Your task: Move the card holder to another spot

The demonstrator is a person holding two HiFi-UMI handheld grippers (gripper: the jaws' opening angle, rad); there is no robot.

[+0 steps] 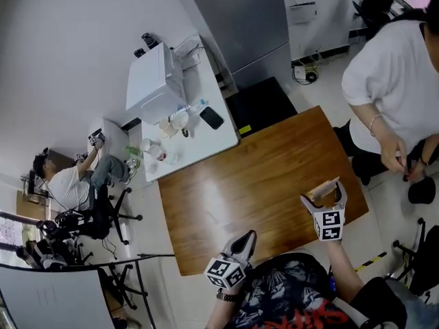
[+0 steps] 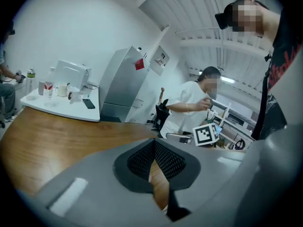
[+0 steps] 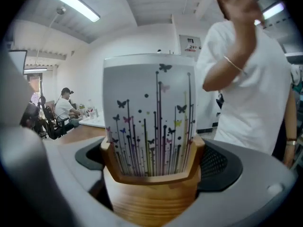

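Observation:
The card holder (image 3: 150, 193) is a light wooden base that carries a white card (image 3: 149, 112) printed with butterflies and thin stems. My right gripper (image 3: 151, 174) is shut on the wooden base, one jaw on each side. In the head view that gripper (image 1: 328, 196) holds the card holder (image 1: 317, 196) above the right part of the brown wooden table (image 1: 233, 184). My left gripper (image 1: 245, 239) hangs over the table's near edge. Its jaws are shut, the pads meet, and nothing is between them (image 2: 154, 157).
A white table (image 1: 206, 139) butts against the brown one at the far left and bears a white box machine (image 1: 154, 81), a black phone (image 1: 211, 117) and cups. A person in white (image 1: 391, 81) stands at the right. Another person (image 1: 65, 184) sits at the left among office chairs.

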